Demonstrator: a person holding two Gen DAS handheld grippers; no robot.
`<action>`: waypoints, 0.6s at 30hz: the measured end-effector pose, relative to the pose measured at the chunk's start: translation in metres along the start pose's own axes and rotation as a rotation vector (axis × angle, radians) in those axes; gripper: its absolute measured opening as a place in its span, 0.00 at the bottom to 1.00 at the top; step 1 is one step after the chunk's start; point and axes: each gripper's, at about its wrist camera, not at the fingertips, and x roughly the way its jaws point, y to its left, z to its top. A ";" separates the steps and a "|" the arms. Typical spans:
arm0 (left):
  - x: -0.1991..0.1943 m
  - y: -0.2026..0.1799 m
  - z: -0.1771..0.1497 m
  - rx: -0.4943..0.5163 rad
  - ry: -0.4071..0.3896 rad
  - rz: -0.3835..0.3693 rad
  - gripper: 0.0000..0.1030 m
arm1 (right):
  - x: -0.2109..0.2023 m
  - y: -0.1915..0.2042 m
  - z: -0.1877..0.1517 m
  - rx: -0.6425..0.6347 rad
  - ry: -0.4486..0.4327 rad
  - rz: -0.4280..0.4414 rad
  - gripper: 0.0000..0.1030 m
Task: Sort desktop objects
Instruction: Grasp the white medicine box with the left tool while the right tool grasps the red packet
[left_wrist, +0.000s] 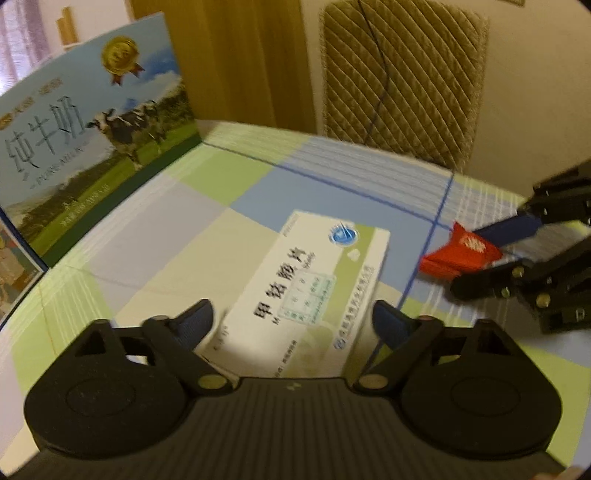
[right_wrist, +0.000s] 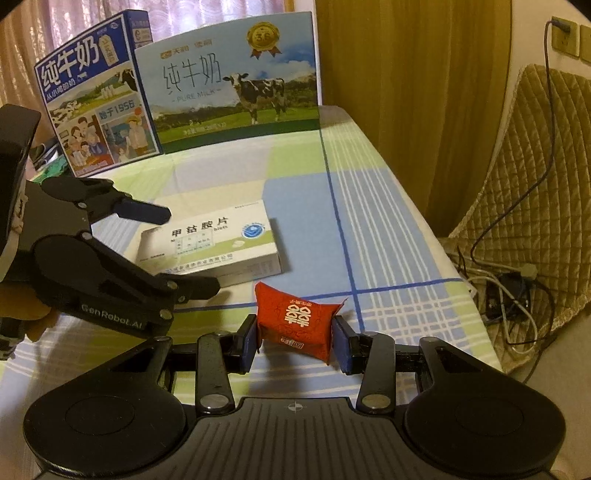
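Evidently, two things were being handled at once on the checked tablecloth (right_wrist: 388, 229). The red candy packet (right_wrist: 295, 321) was pinched between the blue pads of the right gripper (right_wrist: 295, 341), near the front edge of the table and just in front of the medicine box (right_wrist: 210, 240). The packet was judged to be light, soft and crinkly; it looked pillow-shaped, so a hold across its puffed middle, as was seen, was thought safer than one on its thin pointed corners. Its long axis ran roughly from pad to pad, across the view, with its printing seen upside down.

The left gripper (left_wrist: 293, 319) was spread wide, its fingers set either side of the near end of the medicine box (left_wrist: 306, 291) but not seen to be pressing on it. The box lay flat on the cloth, and was judged light, stiff and rather smooth, a thin carton that could be dented by a hard squeeze. A hold across its short width was judged best. In the left wrist view its long axis pointed away from the gripper and a little to the right, towards the red packet (left_wrist: 461, 254). Two milk cartons (right_wrist: 236, 81) stood upright at the far side, well apart from both.
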 end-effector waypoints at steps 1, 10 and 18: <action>-0.001 -0.001 -0.001 -0.002 -0.006 0.003 0.79 | 0.000 0.000 0.000 0.001 0.002 0.001 0.38; -0.035 -0.022 -0.022 -0.270 0.055 0.143 0.67 | -0.004 0.004 -0.002 0.004 0.000 0.022 0.38; -0.109 -0.058 -0.080 -0.435 0.141 0.225 0.66 | -0.027 0.028 -0.020 -0.030 0.007 0.074 0.38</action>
